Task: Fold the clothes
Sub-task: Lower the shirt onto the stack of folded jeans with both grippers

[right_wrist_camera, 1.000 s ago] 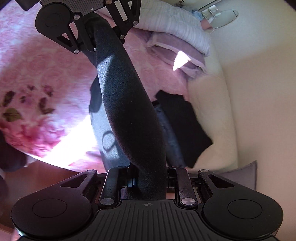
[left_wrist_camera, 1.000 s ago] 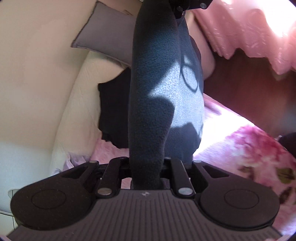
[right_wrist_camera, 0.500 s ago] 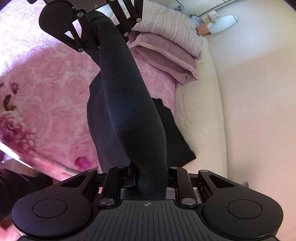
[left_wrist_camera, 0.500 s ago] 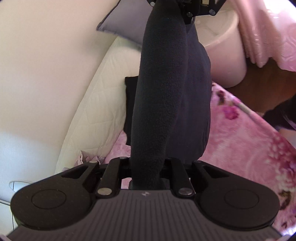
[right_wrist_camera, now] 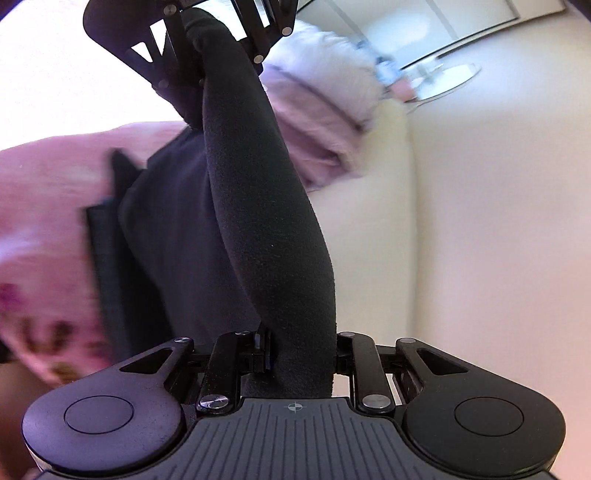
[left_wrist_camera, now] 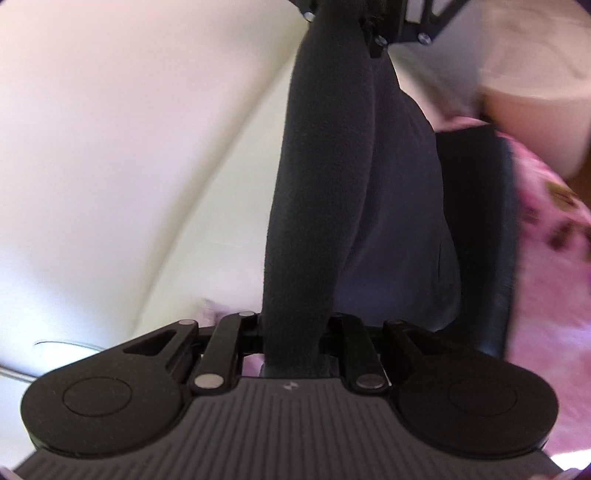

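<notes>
Fleece, dark charcoal, thick and matte: the garment (left_wrist_camera: 317, 192) is stretched as a rolled top edge between both grippers, clear of the bed.

Left wrist view: left gripper (left_wrist_camera: 291, 347) has its jaws drawn narrow, clamped on one end of the rolled edge. The edge runs up and away to the right gripper (left_wrist_camera: 373, 22) at the far top, which pinches the other end. The rest of the garment hangs as a loose panel to the right of the roll. Behind it, a second dark item (left_wrist_camera: 491, 229) lies flat on the pink floral blanket (left_wrist_camera: 546, 266). Cream wall fills the left. Frame is blurred, so fine detail is unreliable.

Right wrist view: right gripper (right_wrist_camera: 299, 354) also narrow, biting the fleece end. The roll climbs to the left gripper (right_wrist_camera: 207, 48) at the far top. The hanging panel drops to the left of the roll, over the dark item (right_wrist_camera: 103, 258) and blanket (right_wrist_camera: 40, 192). Folded pale linens (right_wrist_camera: 325, 122) sit at the far right on the cream mattress edge.

Handling, my read: light, soft, no stiffness, sags wherever unsupported. Fleece nap gives good friction, so slip risk is low. Not fragile. Bulk bunches in the jaws, so the grip sits on a wad rather than a single layer. Best holds are the two top corners, as now; keep tension between them so the panel hangs flat when lowered.
</notes>
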`<state>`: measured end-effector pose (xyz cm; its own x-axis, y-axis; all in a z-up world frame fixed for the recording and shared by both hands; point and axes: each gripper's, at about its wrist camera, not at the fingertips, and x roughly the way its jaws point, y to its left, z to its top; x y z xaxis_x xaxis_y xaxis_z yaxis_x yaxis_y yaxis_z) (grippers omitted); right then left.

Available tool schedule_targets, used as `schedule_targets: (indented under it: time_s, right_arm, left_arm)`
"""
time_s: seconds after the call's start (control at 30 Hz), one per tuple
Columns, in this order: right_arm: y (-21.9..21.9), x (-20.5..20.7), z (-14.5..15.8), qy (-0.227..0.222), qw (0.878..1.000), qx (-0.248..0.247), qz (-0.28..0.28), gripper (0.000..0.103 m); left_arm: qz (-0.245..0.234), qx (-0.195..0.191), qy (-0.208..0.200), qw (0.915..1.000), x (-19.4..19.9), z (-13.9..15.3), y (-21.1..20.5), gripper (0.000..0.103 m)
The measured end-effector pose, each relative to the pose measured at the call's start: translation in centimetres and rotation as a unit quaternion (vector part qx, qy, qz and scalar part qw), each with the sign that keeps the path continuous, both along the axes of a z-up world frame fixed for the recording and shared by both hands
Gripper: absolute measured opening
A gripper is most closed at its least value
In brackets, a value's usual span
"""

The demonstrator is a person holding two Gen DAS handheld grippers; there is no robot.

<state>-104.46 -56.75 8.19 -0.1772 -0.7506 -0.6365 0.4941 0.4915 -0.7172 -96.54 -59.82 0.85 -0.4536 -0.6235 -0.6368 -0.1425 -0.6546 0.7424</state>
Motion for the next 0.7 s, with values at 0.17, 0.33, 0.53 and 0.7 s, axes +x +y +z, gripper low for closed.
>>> schedule_targets:
  time_s: [0.17,0.33,0.53,0.7]
  right_arm:
    - [-3.3,-3.7,-3.8,-0.003,0.999,-0.046,-0.006,0.021]
    - [-2.6,-4.1,-14.7,-0.016,0.999,0.03,-0.009,0.022]
    - [0.4,-4.2,-21.4,-0.011,0.999,0.044,-0.001,0.036]
    - [2.3,-5.4,-20.5,-0.023,0.999,0.029,-0.024,0.041]
  left_arm:
    - [0.015,0.014,-0.013,0.9997,-3.5,-5.7,-2.6,0.013]
    - [-0.001,0.045,-0.068,0.9967,-4.8,-14.5,-2.2,0.017]
    - [-0.007,0.016,-0.033,0.9993,-2.9,-16.9,-0.5,0.025]
    - [-0.016,0.004,-0.025,0.9995,-1.1,-16.1,-0.2,0.03]
